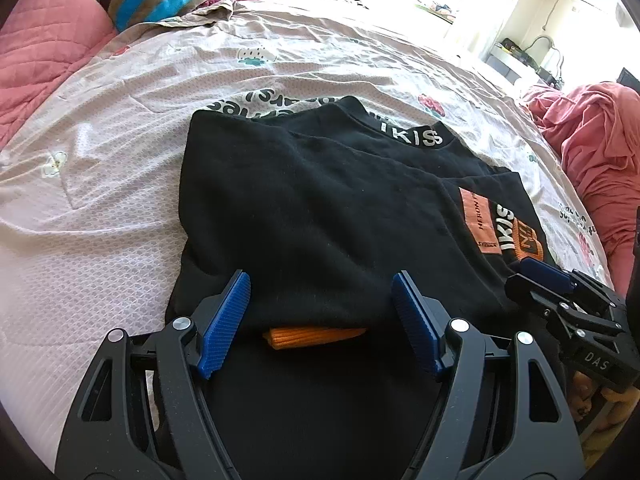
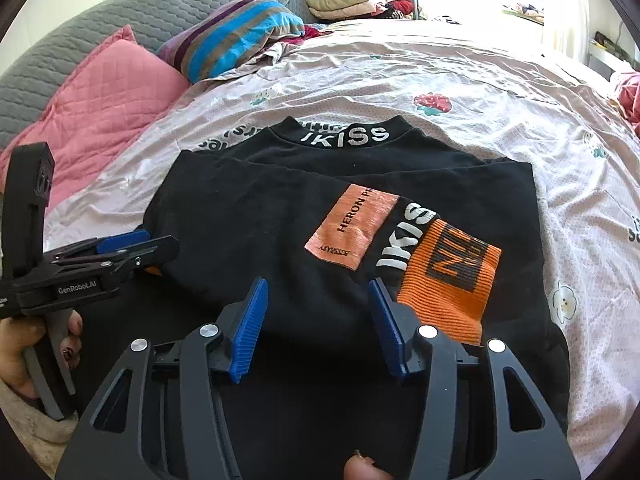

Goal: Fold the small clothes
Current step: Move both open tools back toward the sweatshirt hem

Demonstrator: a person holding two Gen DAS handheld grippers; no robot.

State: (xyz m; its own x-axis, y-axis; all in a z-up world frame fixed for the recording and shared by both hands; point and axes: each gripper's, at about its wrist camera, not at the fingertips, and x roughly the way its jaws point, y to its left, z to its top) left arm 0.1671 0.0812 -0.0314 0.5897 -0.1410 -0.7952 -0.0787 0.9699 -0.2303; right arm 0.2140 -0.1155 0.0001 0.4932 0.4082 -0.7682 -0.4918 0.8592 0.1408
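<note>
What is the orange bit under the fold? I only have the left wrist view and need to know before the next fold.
Observer: The right wrist view shows an orange ribbed cuff with a black printed block, lying on top of the black sweatshirt at its right side.
Operator: Is the right gripper gripping cloth?
Observer: No. The right gripper is open, its blue pads apart over the sweatshirt.
Operator: And the neckline?
Observer: The collar reads IKISS in full and lies flat at the far edge.
</note>
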